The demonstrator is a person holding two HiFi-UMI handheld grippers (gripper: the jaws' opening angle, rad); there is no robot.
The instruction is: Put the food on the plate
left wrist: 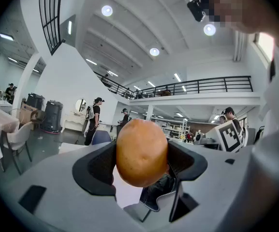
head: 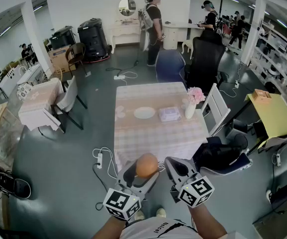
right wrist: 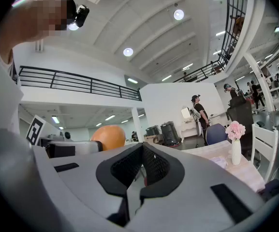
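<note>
An orange-brown round food item (head: pixel 146 165) sits between the jaws of my left gripper (head: pixel 144 169), which is shut on it and held up in front of the table's near edge. It fills the middle of the left gripper view as the food item (left wrist: pixel 141 152), pressed by both black pads (left wrist: pixel 99 166). My right gripper (head: pixel 177 169) is beside it on the right, shut and empty, its pads (right wrist: pixel 151 166) meeting. The food item (right wrist: pixel 109 137) shows to the left in the right gripper view. A white plate (head: pixel 144 112) lies in the middle of the checked table (head: pixel 133 133), bare.
A clear box (head: pixel 169 114) and a white vase of pink flowers (head: pixel 191 103) stand right of the plate. A white chair (head: pixel 217 108) is at the table's right, a dark bag (head: pixel 220 156) on the floor. Cables and a power strip (head: pixel 99 160) lie left of the table. People stand far back.
</note>
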